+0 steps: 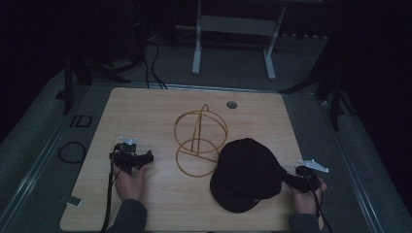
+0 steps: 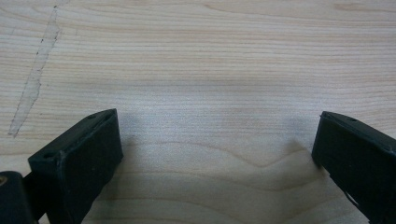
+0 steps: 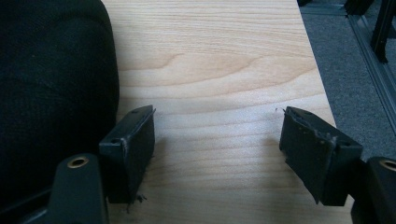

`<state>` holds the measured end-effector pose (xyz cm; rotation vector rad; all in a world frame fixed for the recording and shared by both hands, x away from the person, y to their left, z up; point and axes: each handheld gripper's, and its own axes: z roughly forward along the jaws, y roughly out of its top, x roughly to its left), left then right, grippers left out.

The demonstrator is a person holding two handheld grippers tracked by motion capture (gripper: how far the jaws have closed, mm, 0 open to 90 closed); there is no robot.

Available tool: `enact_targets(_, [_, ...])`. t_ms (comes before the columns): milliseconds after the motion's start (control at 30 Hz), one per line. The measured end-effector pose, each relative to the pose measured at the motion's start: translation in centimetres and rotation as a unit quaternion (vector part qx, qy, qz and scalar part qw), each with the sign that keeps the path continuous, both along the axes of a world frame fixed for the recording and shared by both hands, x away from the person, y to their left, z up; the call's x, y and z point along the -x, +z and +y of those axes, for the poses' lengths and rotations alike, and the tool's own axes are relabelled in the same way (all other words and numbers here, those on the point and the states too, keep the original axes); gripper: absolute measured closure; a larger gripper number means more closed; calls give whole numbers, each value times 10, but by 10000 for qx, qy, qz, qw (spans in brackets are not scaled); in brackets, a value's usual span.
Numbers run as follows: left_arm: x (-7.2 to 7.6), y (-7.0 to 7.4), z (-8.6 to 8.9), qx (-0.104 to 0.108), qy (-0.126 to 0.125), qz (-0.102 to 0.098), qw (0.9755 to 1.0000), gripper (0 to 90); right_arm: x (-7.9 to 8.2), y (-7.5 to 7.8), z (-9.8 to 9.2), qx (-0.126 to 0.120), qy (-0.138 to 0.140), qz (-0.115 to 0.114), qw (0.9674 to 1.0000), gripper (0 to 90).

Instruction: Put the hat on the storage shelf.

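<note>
A black cap [image 1: 248, 174] lies on the wooden table [image 1: 145, 111] at the front right. A stand of thin golden hoops [image 1: 198, 133] rests at the table's middle, its lower ring touching the cap's left edge. My right gripper [image 1: 301, 177] sits just right of the cap, near the table's right edge. In the right gripper view its jaws [image 3: 217, 130] stand open over bare wood, the left one beside the cap [image 3: 51, 84]. My left gripper [image 1: 132, 155] rests at the front left, apart from the hoops. Its jaws [image 2: 217, 135] are open with nothing between them.
A round cable hole [image 1: 231, 104] sits near the table's far edge. Beyond the table stands a white desk frame [image 1: 197, 48], with cables on the floor [image 1: 72, 151] at the left. Grey floor [image 3: 345, 70] borders the table's right edge. A pale scuff [image 2: 35, 79] marks the wood.
</note>
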<state>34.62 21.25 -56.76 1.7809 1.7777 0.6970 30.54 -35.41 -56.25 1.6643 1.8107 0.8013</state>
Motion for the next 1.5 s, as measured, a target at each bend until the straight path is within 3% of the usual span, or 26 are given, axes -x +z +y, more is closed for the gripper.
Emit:
enact_targets(533, [0,0,0,-2,0,-4,10000,12,-1,0,0,3,81,22,10000,240])
enact_targets(700, [0,0,0,-3,9,-4,10000,12,-2,3,-1,13,135,154,9998,255])
enact_targets(1033, [0,0,-1,-2,17,-4,10000,12,-7,11,-5,136,588,558,9966,309])
enact_targets(1167, [0,0,-1,-2,24,-1,10000,12,-4,15,-4,358,704,568,9953,325])
enact_targets(1500, [1,0,-2,-6,58,-11,10000,12,5,33,-1,419,1020,496,9927,326])
